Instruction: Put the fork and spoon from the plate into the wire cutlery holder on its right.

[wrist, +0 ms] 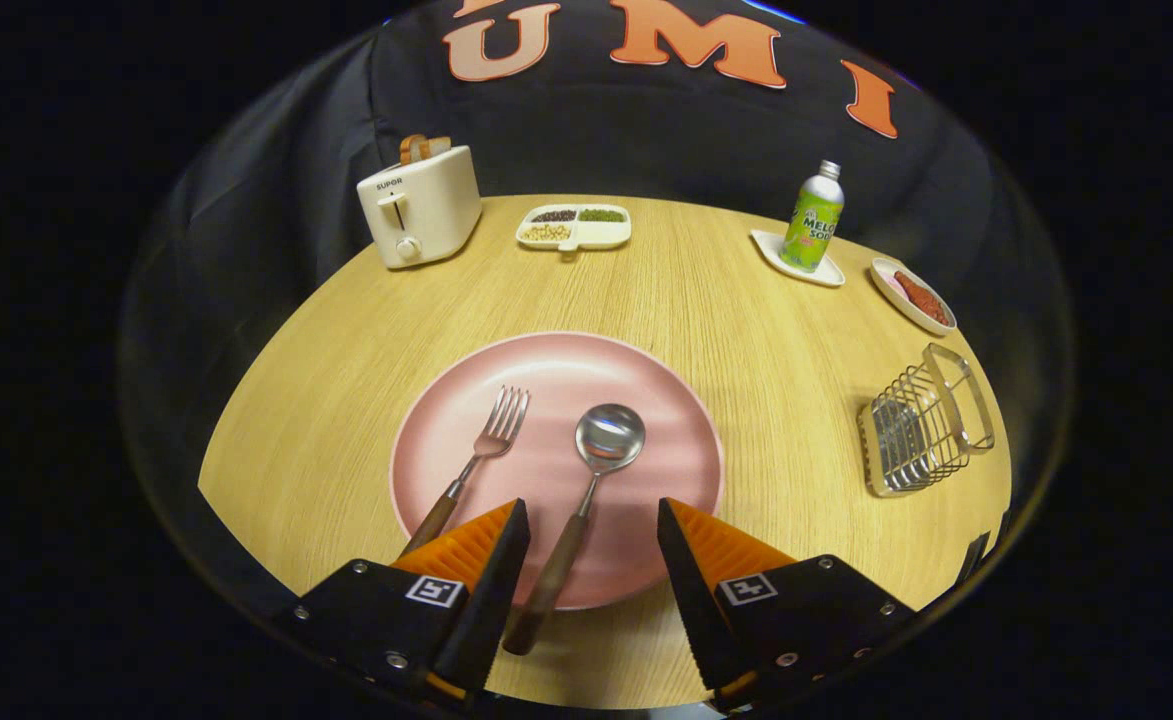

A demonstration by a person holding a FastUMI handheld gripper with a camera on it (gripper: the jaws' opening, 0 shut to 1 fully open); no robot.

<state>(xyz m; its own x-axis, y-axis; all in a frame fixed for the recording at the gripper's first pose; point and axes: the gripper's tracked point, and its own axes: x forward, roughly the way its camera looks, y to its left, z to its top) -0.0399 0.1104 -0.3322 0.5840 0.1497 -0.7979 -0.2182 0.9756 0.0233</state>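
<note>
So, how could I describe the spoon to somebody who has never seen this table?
Find the pink plate on the wooden table. Two pieces of cutlery with brown handles lie on it; the spoon is the right one, its handle running between the open tool's fingers. It ends in a round shiny bowl, while the fork beside it has prongs.

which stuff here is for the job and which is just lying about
For the job: fork, spoon, pink plate, wire cutlery holder, hand-held gripper, open above the spoon's handle.

Lying about: toaster, divided snack dish, soda bottle, small food dish.
</note>
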